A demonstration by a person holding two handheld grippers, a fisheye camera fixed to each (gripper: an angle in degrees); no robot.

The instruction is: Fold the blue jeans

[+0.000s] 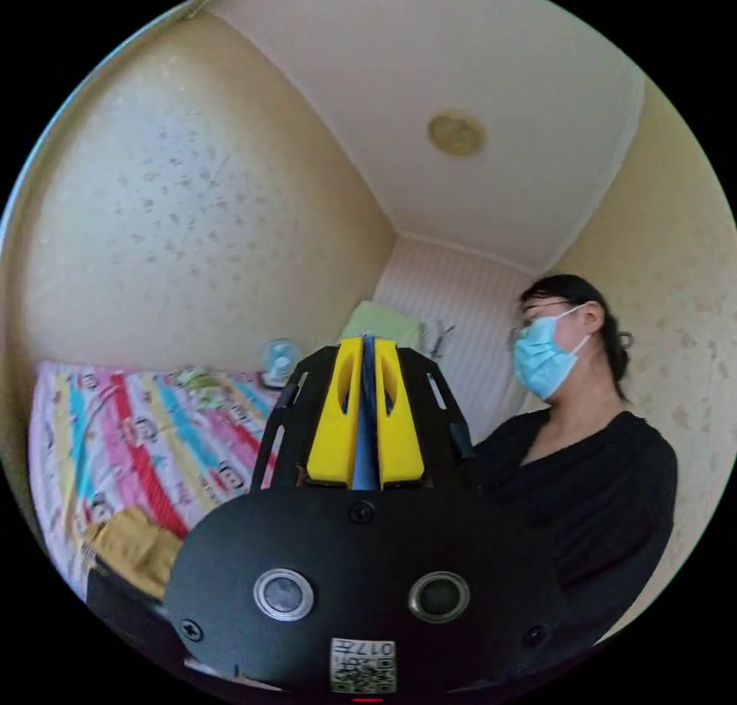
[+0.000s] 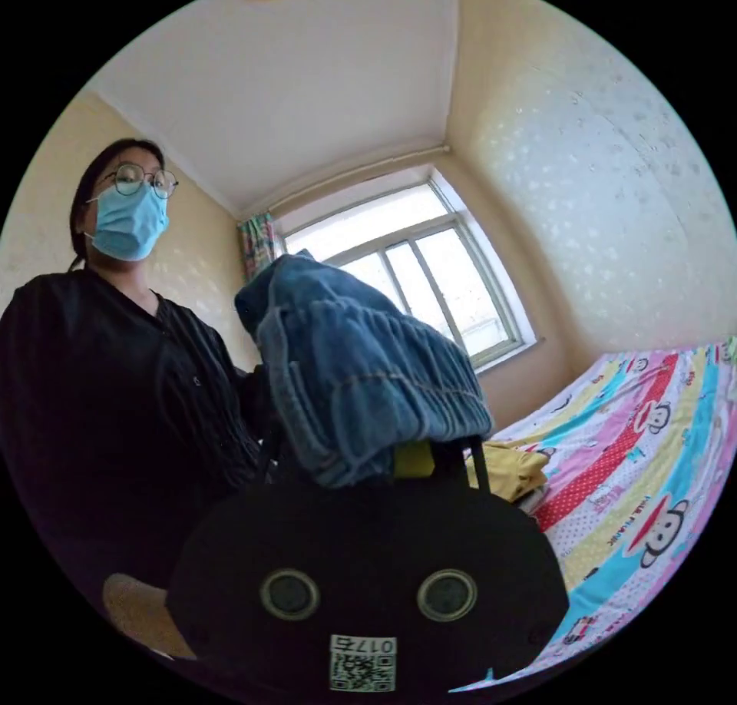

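Observation:
In the left gripper view my left gripper [image 1: 366,352] points up toward the ceiling. Its yellow jaws stand together with a thin blue strip of the blue jeans [image 1: 366,428] pinched between them. In the right gripper view the blue jeans [image 2: 361,367] lie bunched in a heap over my right gripper [image 2: 414,459], with the gathered waistband on top. The denim hides the jaws except for a small yellow patch, so I cannot tell how they stand.
A person in a black top [image 1: 591,490] stands close behind both grippers. A bed with a striped cartoon sheet [image 2: 637,467] carries a yellow garment [image 2: 510,467]. A window [image 2: 414,275] is behind, and a small fan [image 1: 280,359] sits past the bed.

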